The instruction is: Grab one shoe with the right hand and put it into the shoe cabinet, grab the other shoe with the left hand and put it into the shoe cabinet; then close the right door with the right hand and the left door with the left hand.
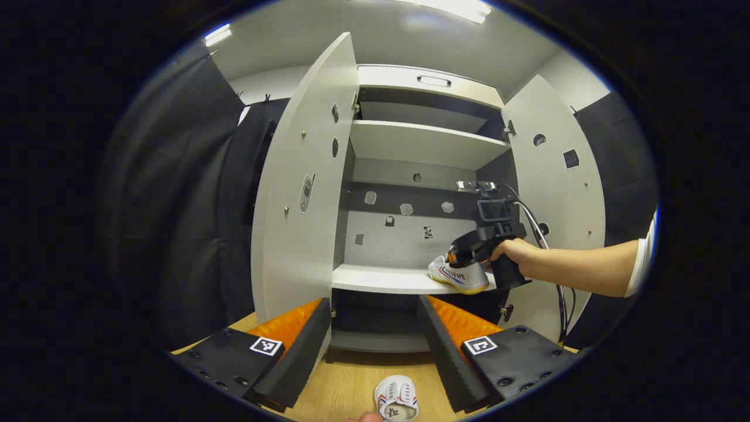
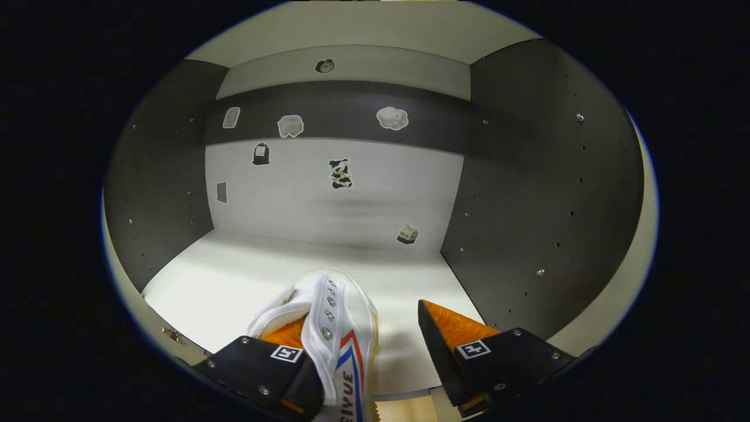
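While both doors stand open, the shoe cabinet shows a middle shelf with one white shoe lying at its right front edge.

Right gripper: held by a hand reaching in from the right, at the shoe on the shelf. In the right gripper view its fingers are spread wide; the shoe lies between them, against the left finger, which sits inside the shoe's opening. The right finger stands apart from the shoe, so there is no two-sided clamp.

Left gripper: fingers wide apart, holding nothing, low in front of the cabinet above the wooden floor.

Second shoe: white with red and blue stripes, on the wooden floor, below and between the left gripper's fingers, touched by neither.

Left door: swung outward, small stickers on its inner face. Right door: swung outward likewise.

Cabinet back wall: several small stickers.
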